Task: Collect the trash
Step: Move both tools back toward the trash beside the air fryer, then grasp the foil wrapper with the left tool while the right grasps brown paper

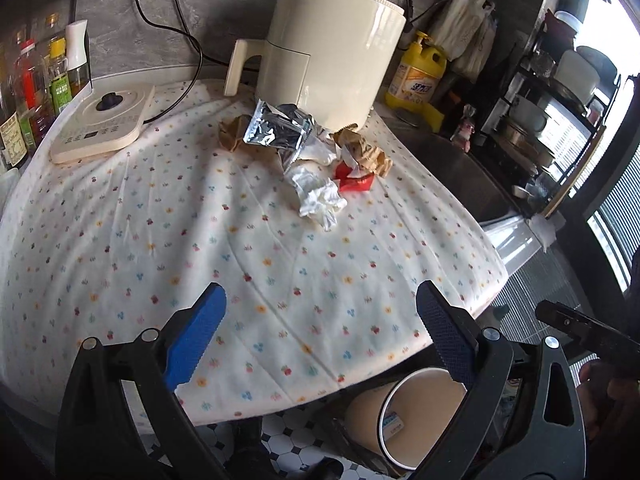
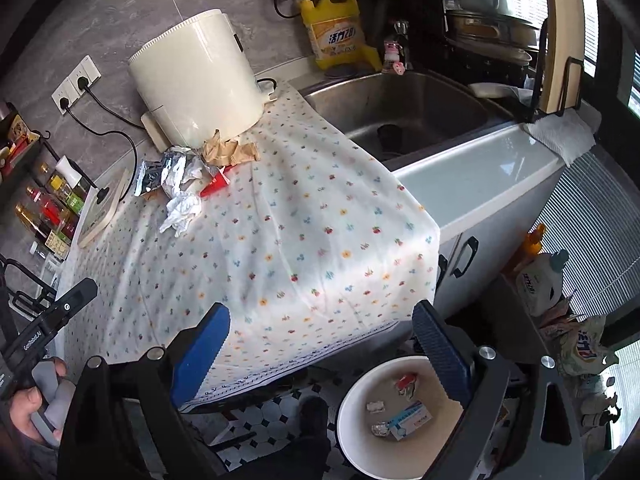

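Note:
A heap of trash lies on the flowered cloth (image 1: 160, 240) by the cream appliance (image 1: 332, 52): a silver foil wrapper (image 1: 276, 132), crumpled white tissue (image 1: 320, 200), brown paper (image 1: 364, 152) and a red wrapper (image 1: 354, 180). In the right wrist view the same heap shows foil (image 2: 160, 172), tissue (image 2: 182, 210) and a red wrapper (image 2: 214, 186). A white bin (image 2: 352, 412) on the floor below the counter edge holds a small box and scraps. My left gripper (image 1: 320, 344) is open and empty over the cloth's near edge. My right gripper (image 2: 324, 364) is open and empty above the bin.
A steel sink (image 2: 400, 112) lies right of the cloth, with a yellow detergent bottle (image 2: 336, 28) behind it. A flat cream induction base (image 1: 104, 124) and sauce bottles (image 1: 36, 92) stand left. Cords run along the wall. A dish rack (image 1: 552, 120) is far right.

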`<state>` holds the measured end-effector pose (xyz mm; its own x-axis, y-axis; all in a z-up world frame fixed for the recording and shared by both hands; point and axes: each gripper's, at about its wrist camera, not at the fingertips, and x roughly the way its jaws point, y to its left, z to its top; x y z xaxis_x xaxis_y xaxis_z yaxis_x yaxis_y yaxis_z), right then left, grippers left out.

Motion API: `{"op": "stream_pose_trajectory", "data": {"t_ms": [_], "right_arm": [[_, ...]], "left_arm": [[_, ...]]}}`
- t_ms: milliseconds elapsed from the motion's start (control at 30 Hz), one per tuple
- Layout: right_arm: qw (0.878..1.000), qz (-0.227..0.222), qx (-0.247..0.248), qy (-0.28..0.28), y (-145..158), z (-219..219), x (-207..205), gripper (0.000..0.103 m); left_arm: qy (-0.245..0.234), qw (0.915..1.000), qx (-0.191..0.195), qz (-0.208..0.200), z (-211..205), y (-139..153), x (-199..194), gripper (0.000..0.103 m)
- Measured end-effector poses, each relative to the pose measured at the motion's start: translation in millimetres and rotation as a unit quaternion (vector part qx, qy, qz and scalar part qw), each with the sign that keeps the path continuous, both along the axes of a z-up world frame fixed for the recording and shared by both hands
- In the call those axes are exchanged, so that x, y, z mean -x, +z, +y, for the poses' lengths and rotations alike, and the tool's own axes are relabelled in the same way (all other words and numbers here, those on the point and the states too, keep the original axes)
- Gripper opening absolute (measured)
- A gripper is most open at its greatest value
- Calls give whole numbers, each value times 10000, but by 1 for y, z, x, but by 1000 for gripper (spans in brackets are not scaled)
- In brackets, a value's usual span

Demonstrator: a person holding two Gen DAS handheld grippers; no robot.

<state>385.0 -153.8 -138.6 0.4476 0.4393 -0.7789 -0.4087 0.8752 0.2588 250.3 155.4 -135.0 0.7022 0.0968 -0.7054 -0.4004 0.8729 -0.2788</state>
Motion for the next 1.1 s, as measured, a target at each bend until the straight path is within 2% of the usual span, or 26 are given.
{"op": "stream_pose_trajectory", "data": {"t_ms": [400, 833, 1100], "right_arm": [[9996, -252, 128, 81, 16, 79, -21, 95], [9985, -261, 23, -475, 16, 129, -51, 95], [9960, -196, 160, -859, 11, 135, -65, 95]], "left_arm": [[-28, 9995, 83, -293, 73, 3, -38, 95], [-685, 9968, 48, -421, 126, 4, -115, 94], [-1009, 9940, 307, -298, 143, -16, -155, 73]]}}
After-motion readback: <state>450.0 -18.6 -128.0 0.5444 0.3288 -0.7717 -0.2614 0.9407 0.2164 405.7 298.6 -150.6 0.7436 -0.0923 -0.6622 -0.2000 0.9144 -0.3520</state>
